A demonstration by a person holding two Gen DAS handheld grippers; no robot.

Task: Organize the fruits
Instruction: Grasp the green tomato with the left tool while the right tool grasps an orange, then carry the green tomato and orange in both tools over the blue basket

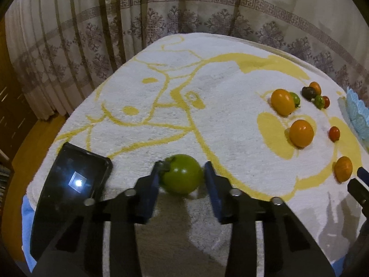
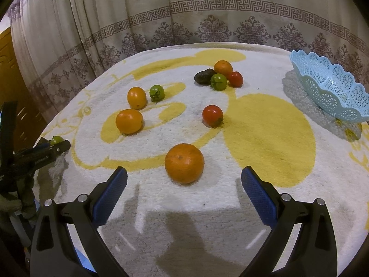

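Note:
My left gripper is shut on a green tomato, held just above the white and yellow towel; it also shows at the left of the right wrist view. My right gripper is open and empty, its fingers either side of an orange that lies on the towel just ahead. Beyond lie two more oranges, a small green tomato, a red tomato and a cluster of small fruits. A light blue lace basket stands empty at the right.
A black phone with a lit screen lies on the towel's near left corner, beside my left gripper. A patterned curtain hangs behind the table. The towel's edge drops off at the left and front.

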